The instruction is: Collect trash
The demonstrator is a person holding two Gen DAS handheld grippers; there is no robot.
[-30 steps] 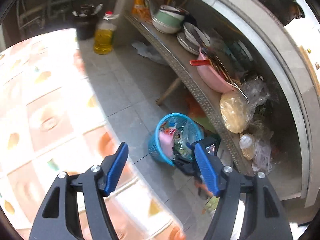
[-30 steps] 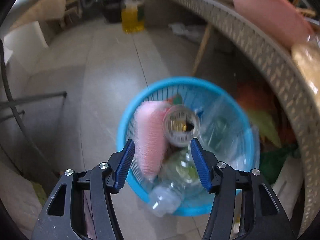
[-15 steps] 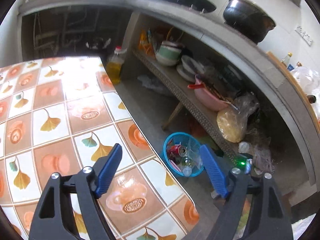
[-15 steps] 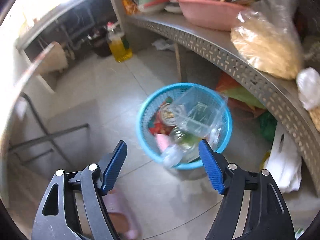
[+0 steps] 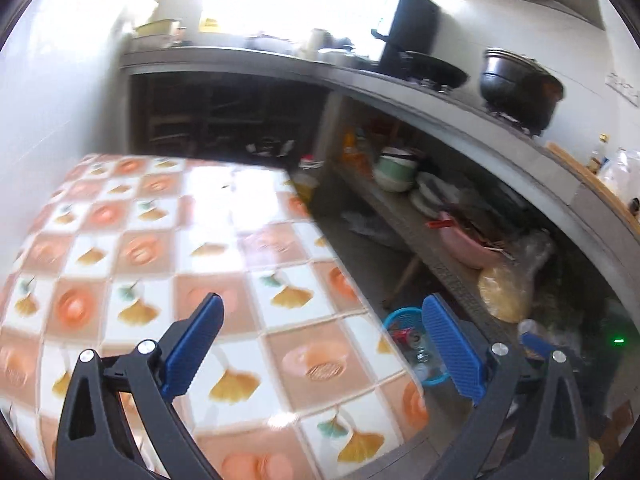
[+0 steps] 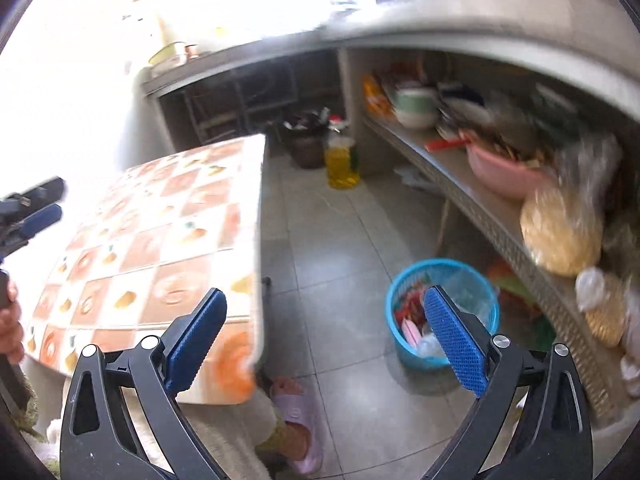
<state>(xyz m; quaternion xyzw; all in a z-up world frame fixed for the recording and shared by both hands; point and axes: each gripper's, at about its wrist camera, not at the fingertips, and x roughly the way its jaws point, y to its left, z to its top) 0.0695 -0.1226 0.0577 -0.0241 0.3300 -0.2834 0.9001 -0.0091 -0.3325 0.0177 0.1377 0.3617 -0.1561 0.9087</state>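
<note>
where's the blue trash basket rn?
Blue basket sits on the floor at lower right of the right wrist view, under the metal shelf, right of the tiled table.

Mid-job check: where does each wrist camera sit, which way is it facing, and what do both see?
Left wrist: behind the left tongs, above the tiled table, facing the kitchen counter.
Right wrist: behind the right tongs, angled down at the floor; a hand and slippered foot show.
Shared: table, blue basket, pink basin.
</note>
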